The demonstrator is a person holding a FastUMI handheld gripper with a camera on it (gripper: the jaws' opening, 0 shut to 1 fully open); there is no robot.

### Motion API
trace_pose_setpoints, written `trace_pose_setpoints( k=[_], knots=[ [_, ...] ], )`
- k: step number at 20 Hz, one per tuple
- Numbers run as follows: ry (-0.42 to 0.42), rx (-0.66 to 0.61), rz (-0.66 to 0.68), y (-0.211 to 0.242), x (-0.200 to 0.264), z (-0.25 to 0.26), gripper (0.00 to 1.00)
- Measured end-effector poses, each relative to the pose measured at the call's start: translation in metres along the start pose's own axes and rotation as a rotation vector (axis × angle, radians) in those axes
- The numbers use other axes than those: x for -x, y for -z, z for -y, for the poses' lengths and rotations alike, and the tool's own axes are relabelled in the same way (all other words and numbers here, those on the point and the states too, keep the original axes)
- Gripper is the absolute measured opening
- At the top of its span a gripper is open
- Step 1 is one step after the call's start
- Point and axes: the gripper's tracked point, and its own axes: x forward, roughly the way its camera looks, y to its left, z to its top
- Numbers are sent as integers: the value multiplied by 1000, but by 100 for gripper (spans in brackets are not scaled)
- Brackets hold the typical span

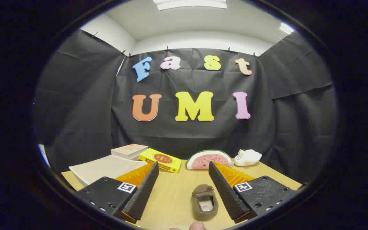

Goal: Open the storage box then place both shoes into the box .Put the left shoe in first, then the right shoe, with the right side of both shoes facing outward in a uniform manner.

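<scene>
Gripper held above the light wooden tabletop, fingers spread wide and grasping nothing.

One small brown fuzzy slipper-style shoe lay on the table between the fingers, closer to the right-hand one and apparently just clear of it. Its toe pointed away from the camera and its opening faced up, with a pale tag visible inside. Could not tell whether it was the left or the right shoe.

Beyond the fingers, along the back of the table:
- yellow flat box with a red oval mark
- tan closed book, beside a large pale flat board or lid, possibly part of the storage box; not certain
- watermelon-slice plush
- small white plush toy

A fingertip showed at the near edge, below the shoe.

Judgement: the step in hand looked like the approach to pick up a shoe. Whether the box had been opened could not be settled. The next move would call for centring the fingers over the shoe, lowering, and closing across its sides, with its orientation kept known for placement.
</scene>
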Motion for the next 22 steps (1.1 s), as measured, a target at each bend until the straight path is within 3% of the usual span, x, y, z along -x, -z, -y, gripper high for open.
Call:
trace_pose_setpoints(
  k=[11, 22],
  knots=[
    [-7, -63, -14, -3, -12, -3, 95],
    [37, -56, -14, -4, -23, -3, 96]
  ],
)
